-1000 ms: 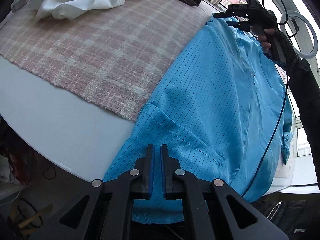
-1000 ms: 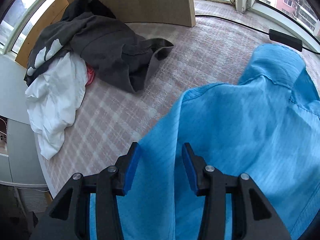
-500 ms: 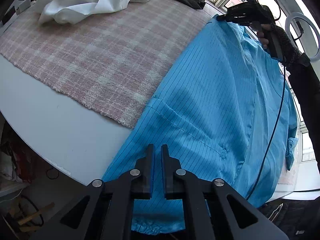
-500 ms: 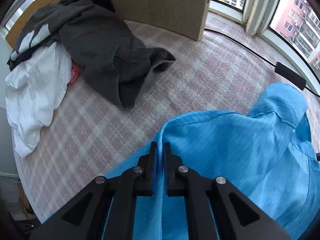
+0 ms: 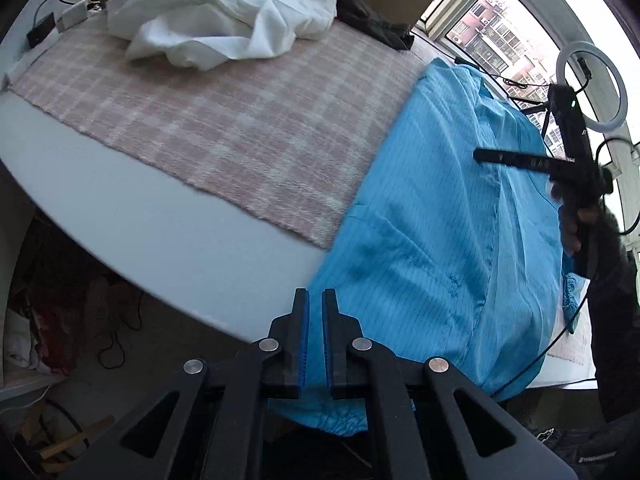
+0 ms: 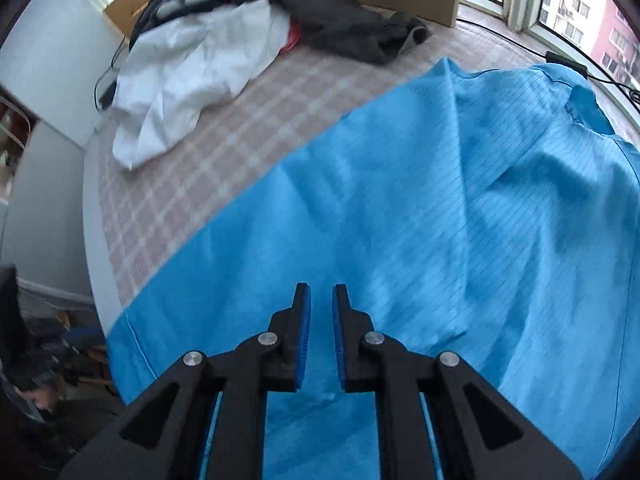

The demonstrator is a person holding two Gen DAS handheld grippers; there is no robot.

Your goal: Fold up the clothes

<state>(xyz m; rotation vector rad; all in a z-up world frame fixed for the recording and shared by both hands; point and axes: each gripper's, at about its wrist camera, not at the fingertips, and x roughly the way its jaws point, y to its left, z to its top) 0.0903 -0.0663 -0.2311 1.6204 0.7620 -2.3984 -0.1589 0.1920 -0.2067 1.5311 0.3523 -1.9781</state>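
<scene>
Blue garment (image 5: 440,216) on plaid cloth (image 5: 224,120); L gripper (image 5: 315,300) pinches hem; R gripper (image 6: 321,296) narrow, seemingly empty.

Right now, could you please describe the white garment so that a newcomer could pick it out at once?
Start at the pink checked blanket covering the table. At its far end lies a heap of clothes; the white garment is the crumpled, plain piece at the front, lying against the dark grey garment and apart from the flat blue striped garment.
</scene>
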